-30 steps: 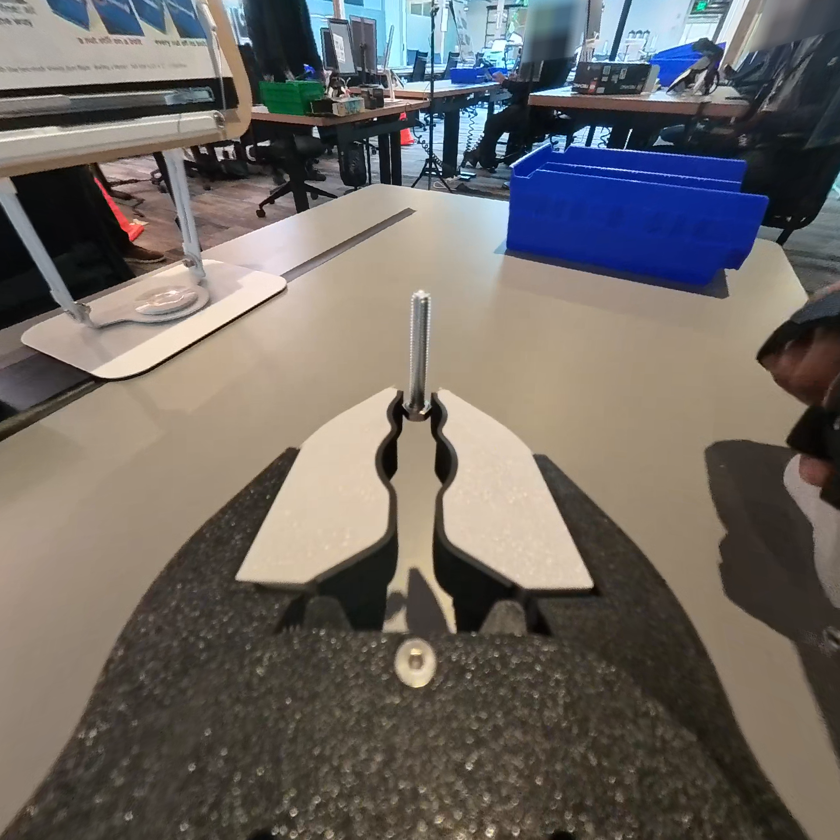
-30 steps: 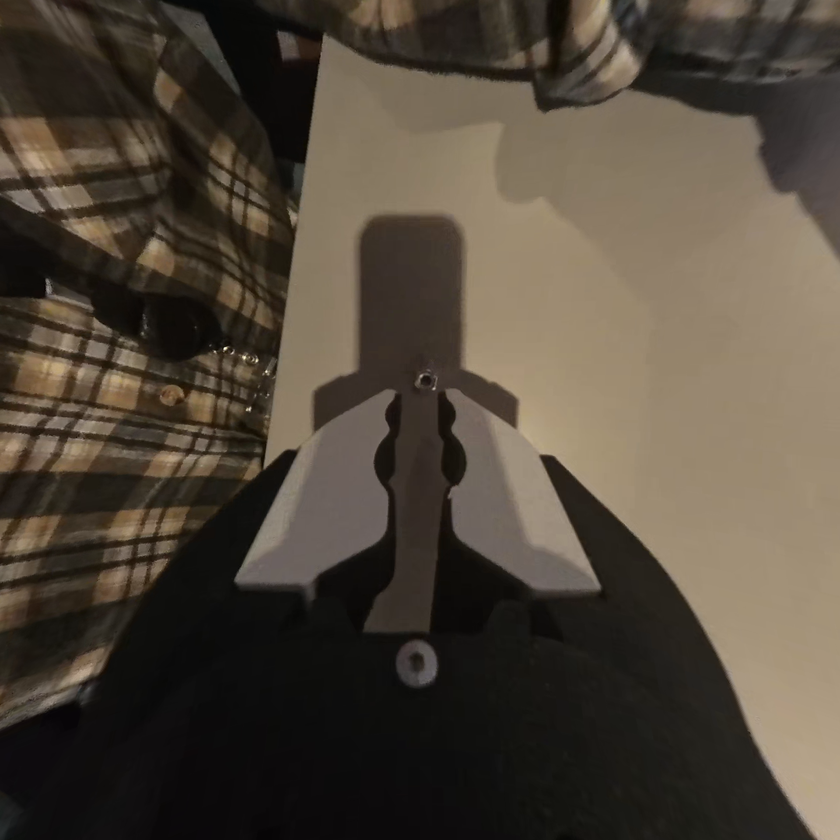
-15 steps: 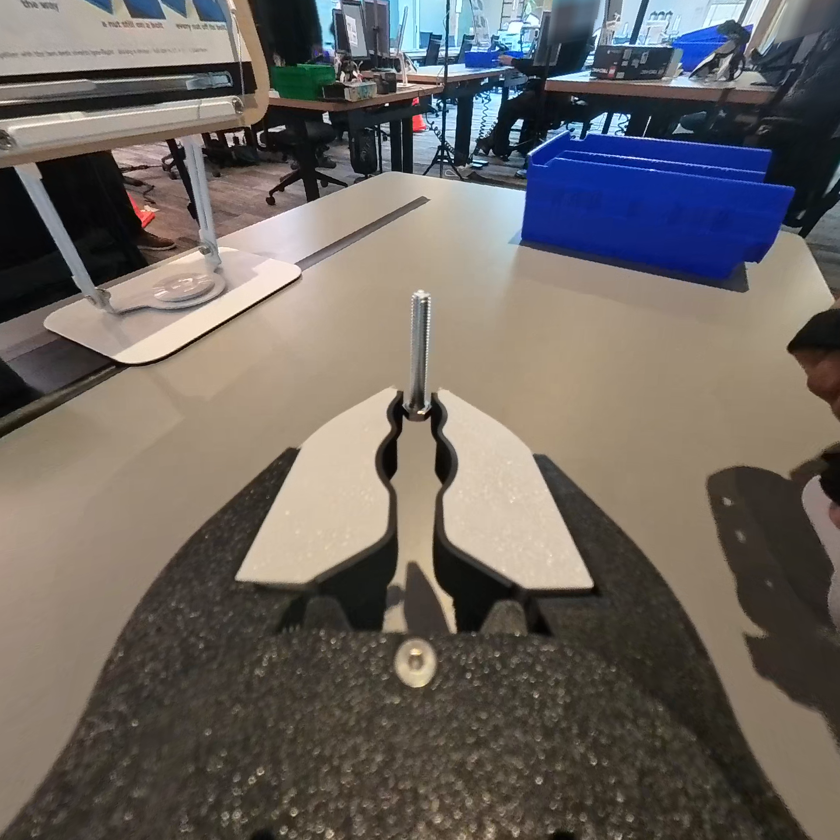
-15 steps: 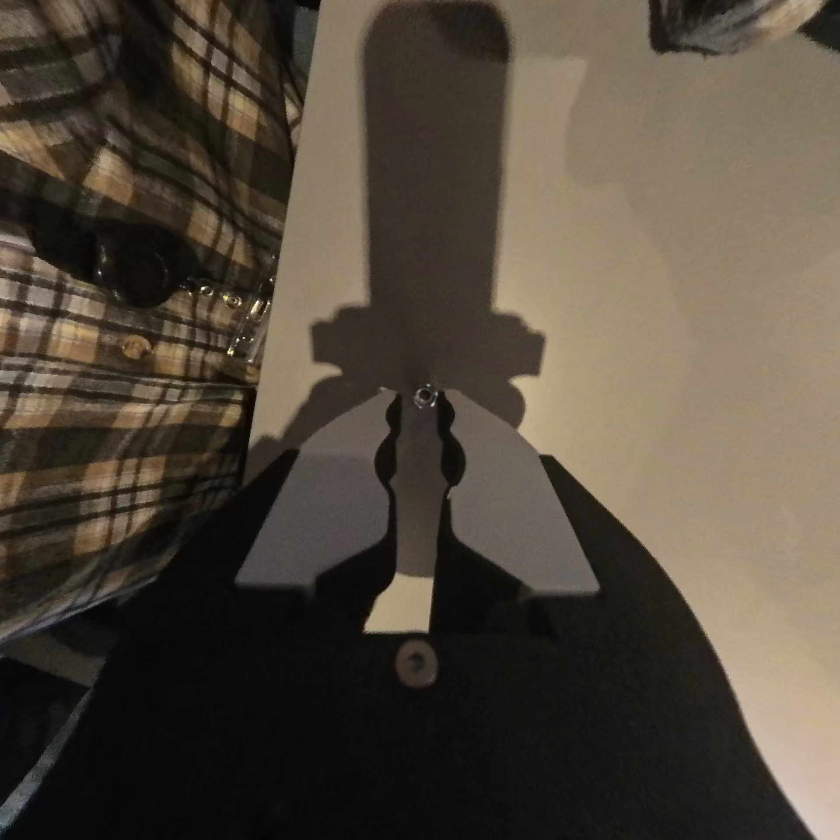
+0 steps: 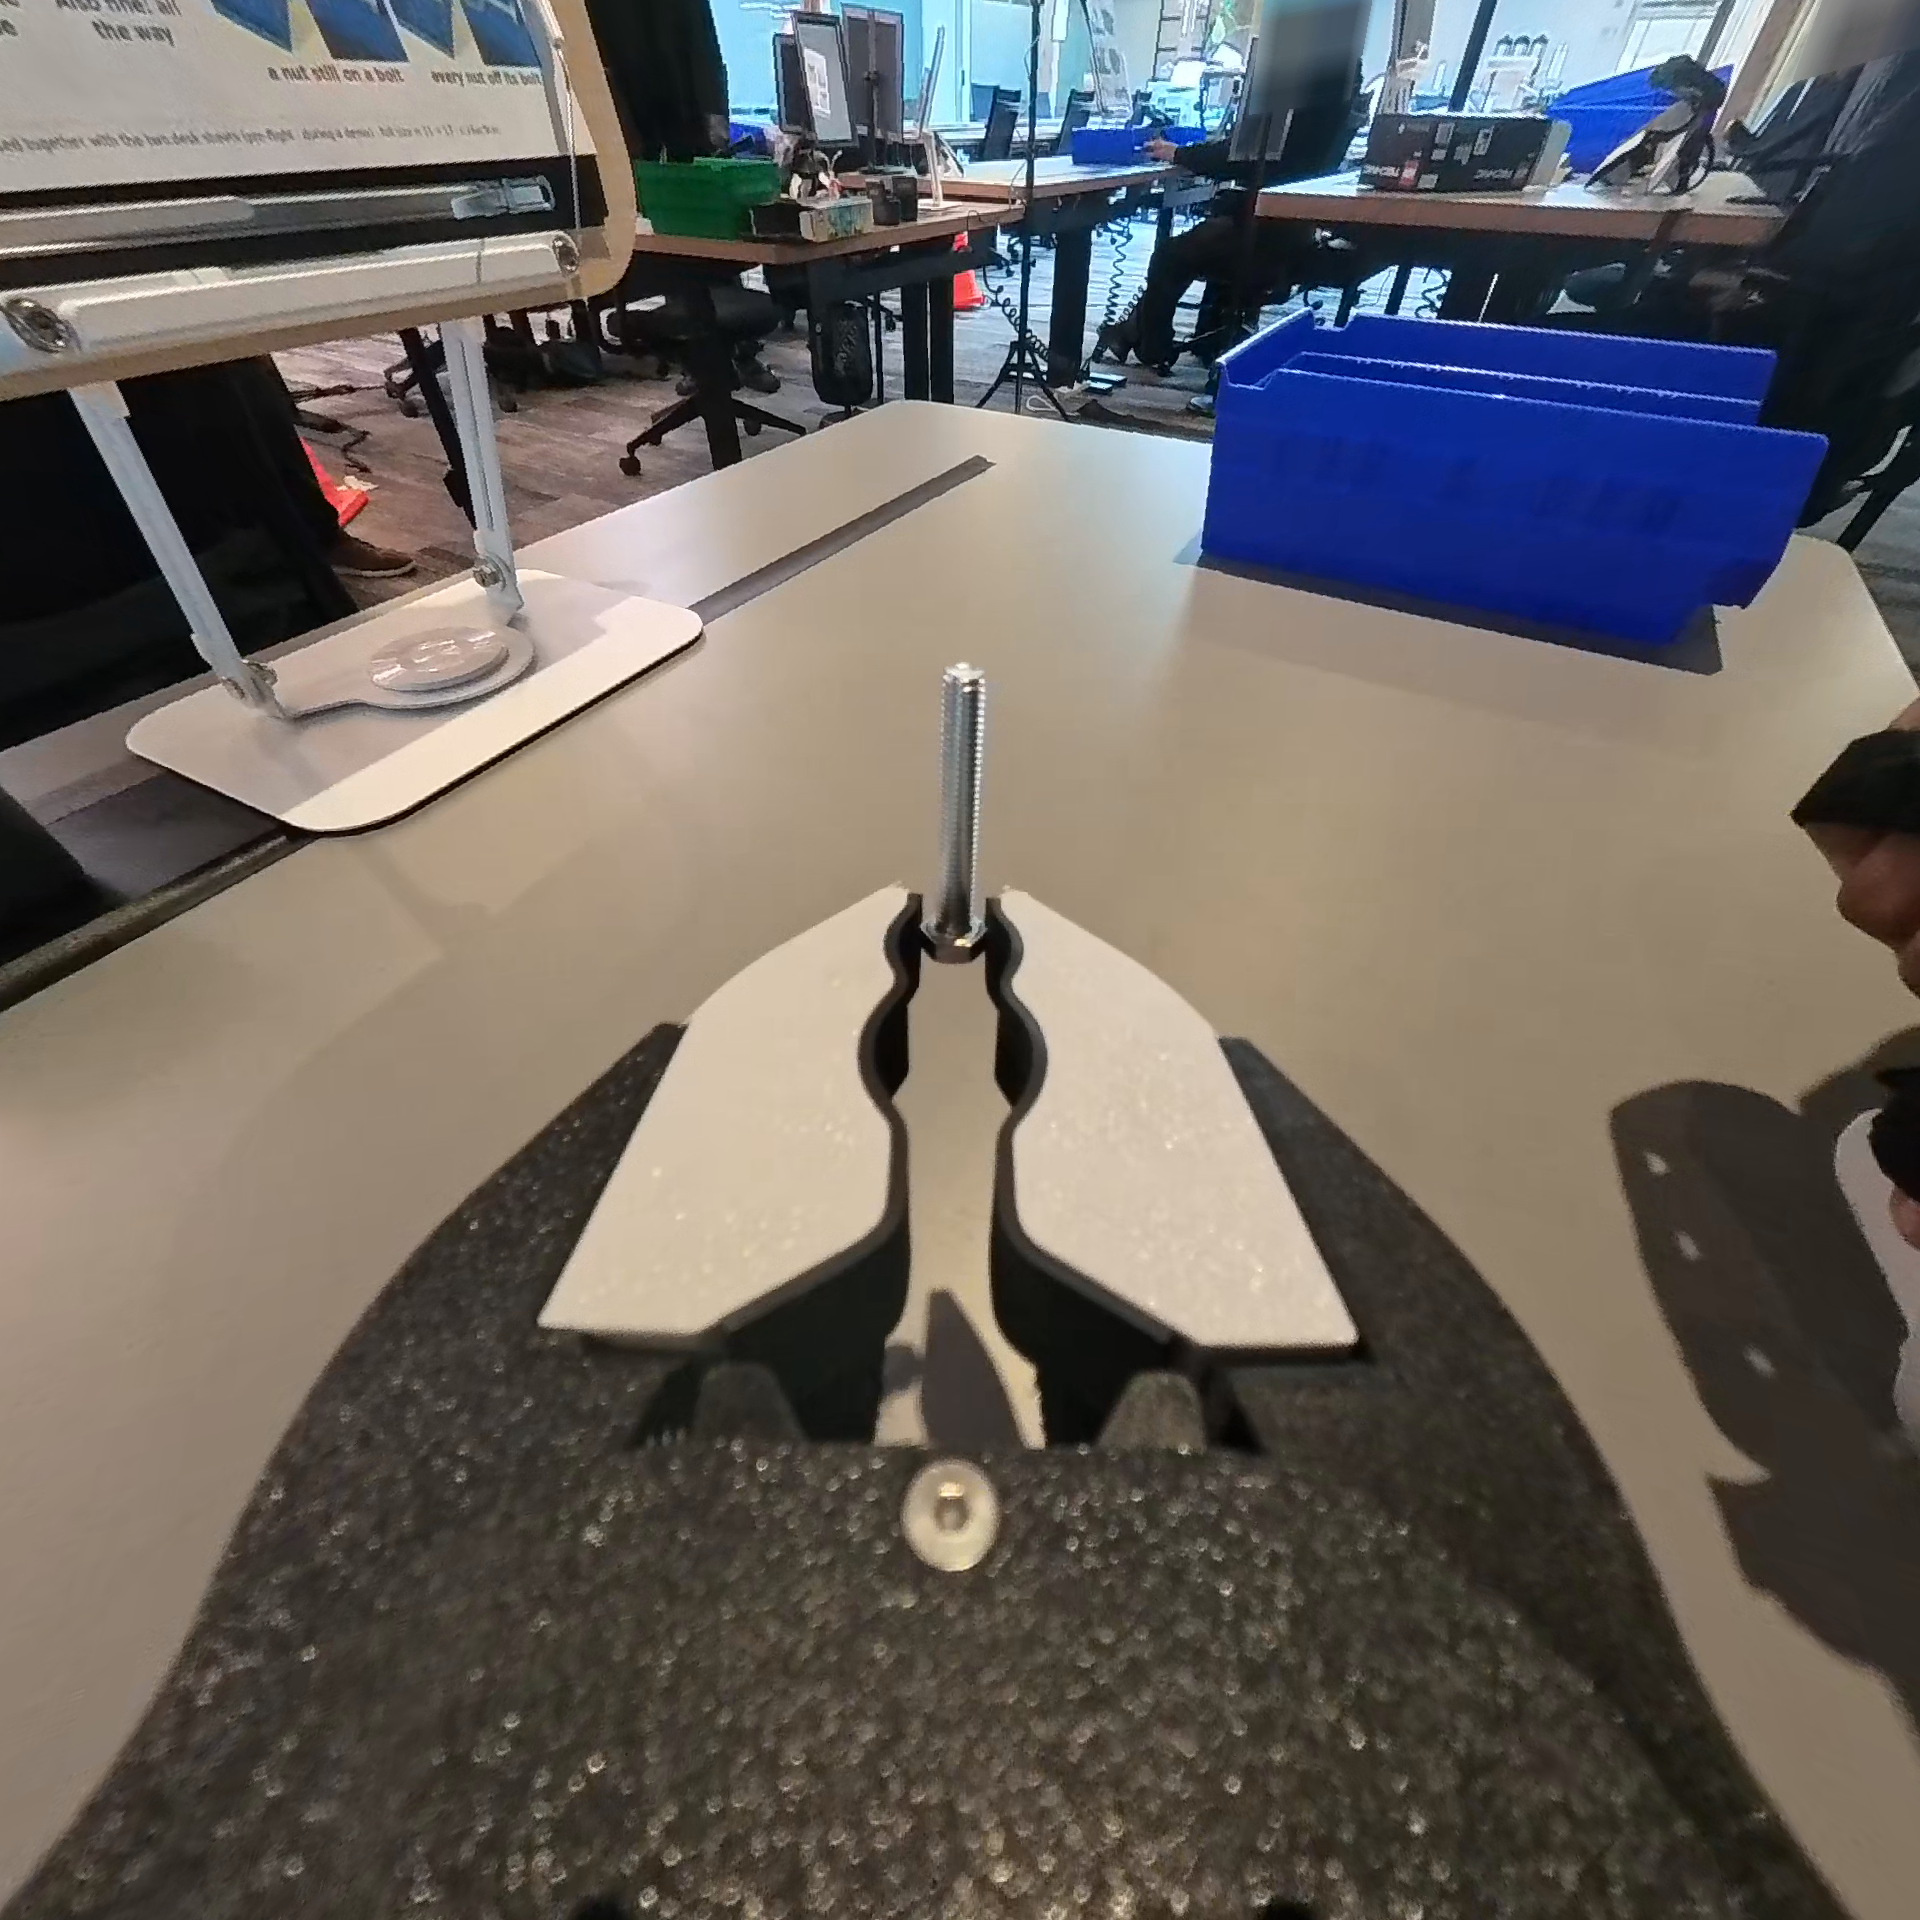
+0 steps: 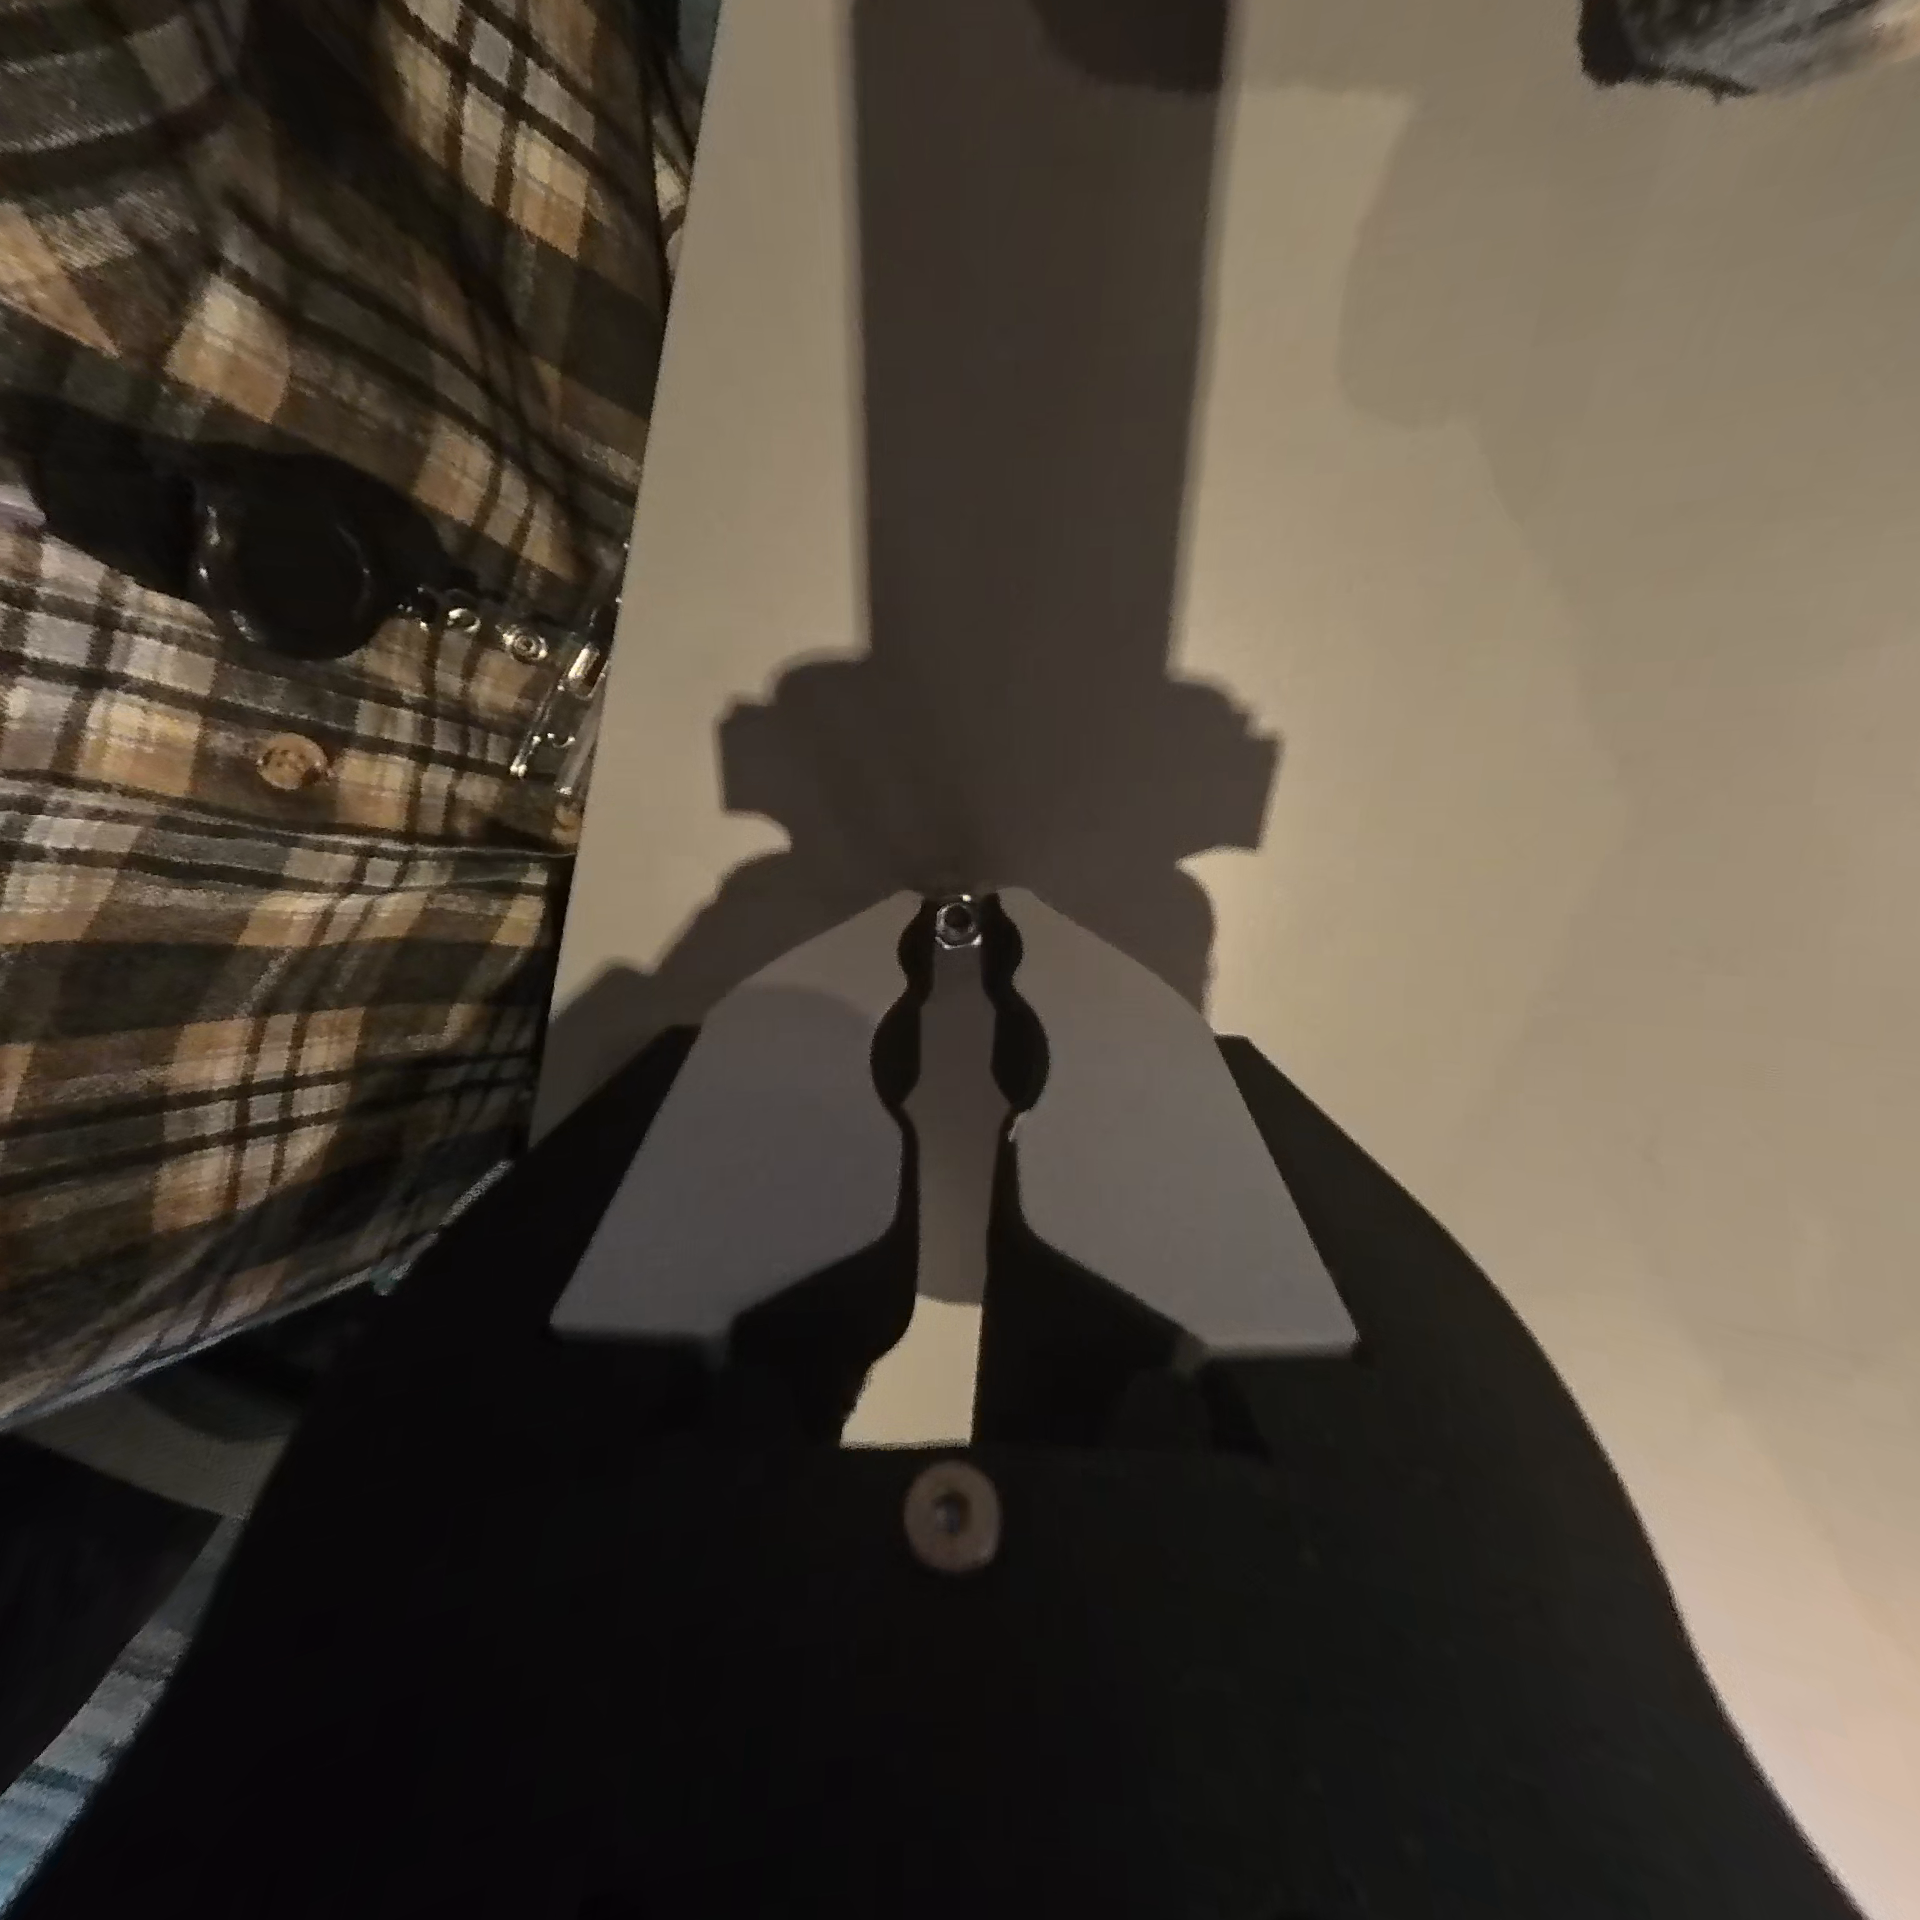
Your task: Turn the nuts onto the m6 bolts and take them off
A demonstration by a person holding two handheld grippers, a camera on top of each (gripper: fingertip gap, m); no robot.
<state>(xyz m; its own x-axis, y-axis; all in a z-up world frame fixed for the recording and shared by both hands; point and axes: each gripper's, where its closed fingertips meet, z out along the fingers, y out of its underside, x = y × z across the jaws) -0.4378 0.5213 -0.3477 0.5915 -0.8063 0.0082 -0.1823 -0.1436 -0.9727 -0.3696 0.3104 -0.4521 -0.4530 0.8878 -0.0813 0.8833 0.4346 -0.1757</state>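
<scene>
Left tongs (image 5: 953, 940) are clamping the hexagonal head of a silver M6 bolt (image 5: 961, 800), both fingertips pressing on its flats. Its fully threaded shank is standing upright out of the tips, bright and zinc-coloured, with a flat end at the top, and no nut is sitting on it. It is being held above the beige desk (image 5: 1299, 831), nearer the camera than the blue bin (image 5: 1496, 520).

Right tongs (image 6: 954, 925) are closing on a small silver hex nut (image 6: 954, 923), which is sitting between the two tips with the pads against its sides. Its dark threaded bore is facing the camera, ringed by a shiny rim. It is lying low over the same desk, close to the edge beside the person's plaid shirt (image 6: 260, 727), inside the dark shadow that the tool is casting.

Behind and to the left of the bolt, a white stand (image 5: 416, 717) is carrying a slanted board with a printed instruction sheet (image 5: 281, 73); blue diagrams and lines of dark print are showing on it. The blue bin is standing well to the right of the bolt and farther back, with embossed lettering on its front wall that is too faint to make out. A hand (image 5: 1881, 894) is entering at the right edge, level with the bolt.
</scene>
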